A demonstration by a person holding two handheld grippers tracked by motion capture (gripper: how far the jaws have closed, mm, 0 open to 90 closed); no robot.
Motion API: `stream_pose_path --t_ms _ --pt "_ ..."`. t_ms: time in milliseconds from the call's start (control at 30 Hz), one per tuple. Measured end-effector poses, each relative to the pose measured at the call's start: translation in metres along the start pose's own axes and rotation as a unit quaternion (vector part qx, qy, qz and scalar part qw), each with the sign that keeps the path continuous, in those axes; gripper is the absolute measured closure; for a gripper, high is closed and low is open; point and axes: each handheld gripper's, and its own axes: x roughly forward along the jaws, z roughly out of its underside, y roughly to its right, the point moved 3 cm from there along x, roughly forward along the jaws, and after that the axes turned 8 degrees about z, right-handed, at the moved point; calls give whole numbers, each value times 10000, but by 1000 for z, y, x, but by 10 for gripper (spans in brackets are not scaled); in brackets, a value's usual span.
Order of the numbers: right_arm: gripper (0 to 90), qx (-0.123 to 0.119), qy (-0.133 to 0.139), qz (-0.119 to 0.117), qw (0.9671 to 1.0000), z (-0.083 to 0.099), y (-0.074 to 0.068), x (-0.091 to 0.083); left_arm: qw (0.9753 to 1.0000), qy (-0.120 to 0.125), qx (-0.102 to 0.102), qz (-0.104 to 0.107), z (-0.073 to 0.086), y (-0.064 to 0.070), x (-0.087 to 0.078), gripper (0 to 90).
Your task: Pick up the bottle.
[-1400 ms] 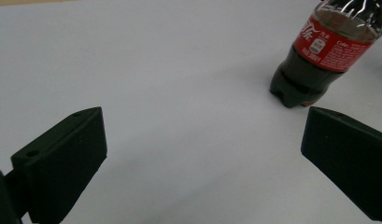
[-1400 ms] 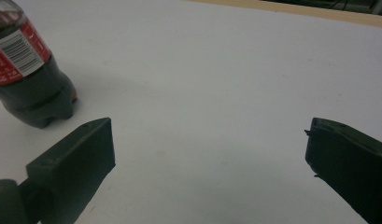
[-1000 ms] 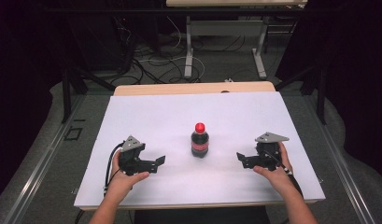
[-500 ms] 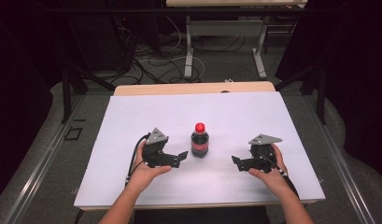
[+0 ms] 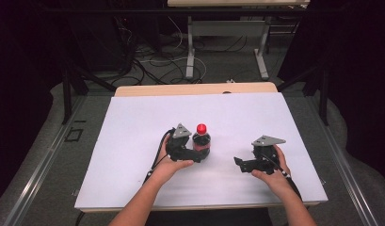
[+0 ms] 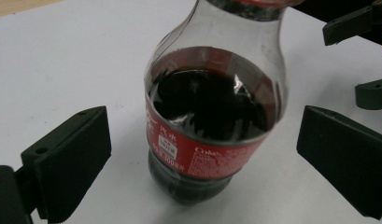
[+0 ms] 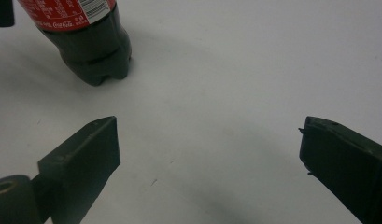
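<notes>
- bottle (image 6: 212, 116) stands upright between the jaws of your left gripper (image 6: 202, 154), its red label level with the pads; a gap shows on either side, so the jaws are spread wide and grip nothing yet
- seen from the high view, that left gripper (image 5: 196, 155) is right up against the bottle (image 5: 201, 142) on the white table (image 5: 133, 127), coming at it side-on; i judge this low, level approach is meant to catch the body around the label, not the narrow neck under the red cap (image 5: 201, 128)
- your right gripper (image 5: 241, 163) sits well apart to the other side, jaws parted and empty; in the right gripper view only bare table lies between its jaws (image 7: 212, 163), with the bottle's base (image 7: 97, 51) beyond the left jaw and off to one side
- it looks parked there to leave room; probably waiting for the cap once the body is held
- the bottle holds dark liquid; close evenly so it does not tip
</notes>
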Motion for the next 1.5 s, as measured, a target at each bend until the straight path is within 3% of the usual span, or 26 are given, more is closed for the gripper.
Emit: stream_pose_path --t_ms 333,500,733,1100,1500 --pt "44 11 0 -16 10000 1 1 1 9999 -89 76 -34 -3 1 15 126" --pt "44 15 -2 -14 10000 1 1 1 9999 -51 141 19 -2 3 16 175" --pt "45 -8 -10 -20 10000 2 1 2 9997 -18 231 -84 -3 1 10 260" --pt "45 -23 7 -12 10000 2 1 2 9989 51 420 -180 -3 3 10 293" --pt "70 23 121 -63 9999 -2 -1 -3 9994 35 350 -41 -3 8 -5 298"
